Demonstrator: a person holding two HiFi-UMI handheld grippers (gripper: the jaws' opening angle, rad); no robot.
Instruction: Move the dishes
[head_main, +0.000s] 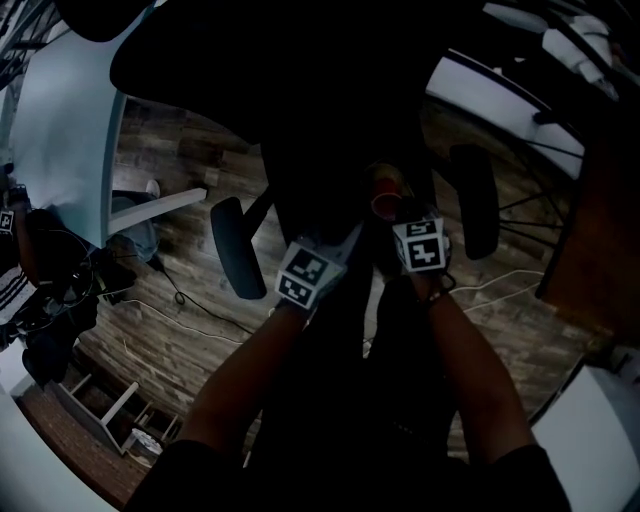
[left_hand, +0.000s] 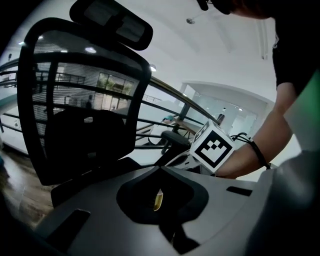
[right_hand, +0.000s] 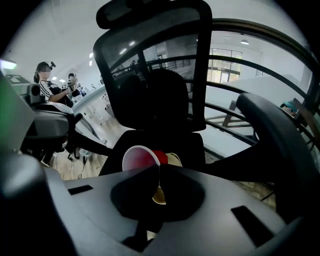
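Entries, near to far

1. Right claw (right_hand: 159, 167): jaws together on the near rim of the red cup (right_hand: 139, 159), as best I read it. The cup is tipped with its pale mouth toward me, at 11 o'clock of the tips.
2. Cream dish (right_hand: 174, 159): at the cup's 3 o'clock, touching it. I cannot tell whether it is nested in the cup or separate.
3. Left claw (left_hand: 160, 169): jaws together, no dish in them. A thin yellowish sliver shows in the slot, unidentified.
4. Office chair (right_hand: 150, 75): the cup shows against its black seat; resting or lifted, I cannot tell. The mesh back is at 12 o'clock and an armrest (right_hand: 280, 135) at 3 o'clock.
5. Person in a striped top (right_hand: 47, 85): far off at 9 o'clock.

Handling, my judgement: a thin cup wall will flex, so I should keep the pinch firm without crushing. I should raise it straight off the seat, level the mouth, and swing wide of the armrest. The left claw is free to take the cream dish if it drops loose.

View notes
- Head view alone shows both claws side by side above the chair, the left at 7 o'clock of the right, with wooden floor (head_main: 180, 330) around; the jaws cannot be read there.
- Right claw view alone shows the grip and the cream dish.
- Left claw view shows no dishes, only the right claw's marker cube (left_hand: 215, 147) at 2 o'clock
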